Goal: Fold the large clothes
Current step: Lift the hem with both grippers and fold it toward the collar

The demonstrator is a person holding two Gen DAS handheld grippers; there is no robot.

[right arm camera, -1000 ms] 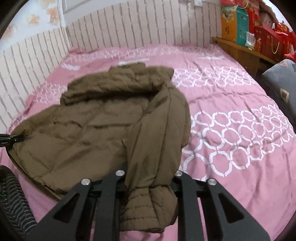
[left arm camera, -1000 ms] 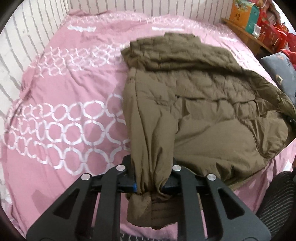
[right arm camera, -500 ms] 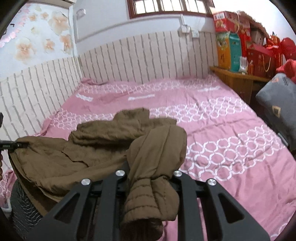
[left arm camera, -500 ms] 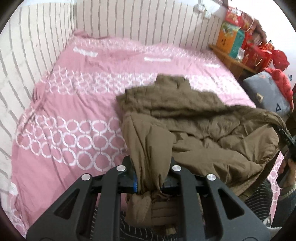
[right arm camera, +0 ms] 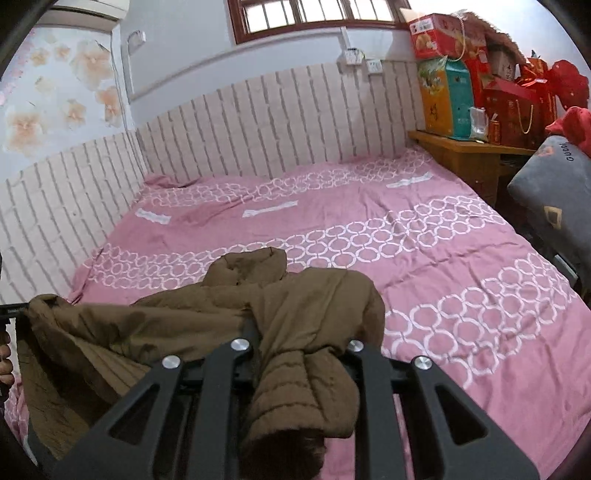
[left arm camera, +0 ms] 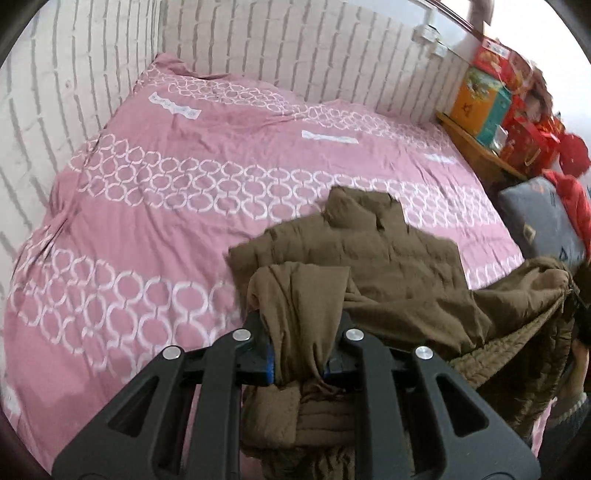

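**Lifting the jacket by both sleeves**

Rising since a second ago, both grippers have pulled the brown jacket [left arm camera: 399, 269] up off the pink bed [left arm camera: 177, 206]; only its collar end, ahead of them, still lies on the cover. The left gripper [left arm camera: 297, 354] is clenched on one sleeve, the right gripper [right arm camera: 301, 360] on the other cuff. Only the right view shows the window [right arm camera: 317, 14] and flowered wall; the left shows the jacket's quilted lining hanging to its right. Gift boxes [right arm camera: 447, 96] stand on a wooden shelf beyond.
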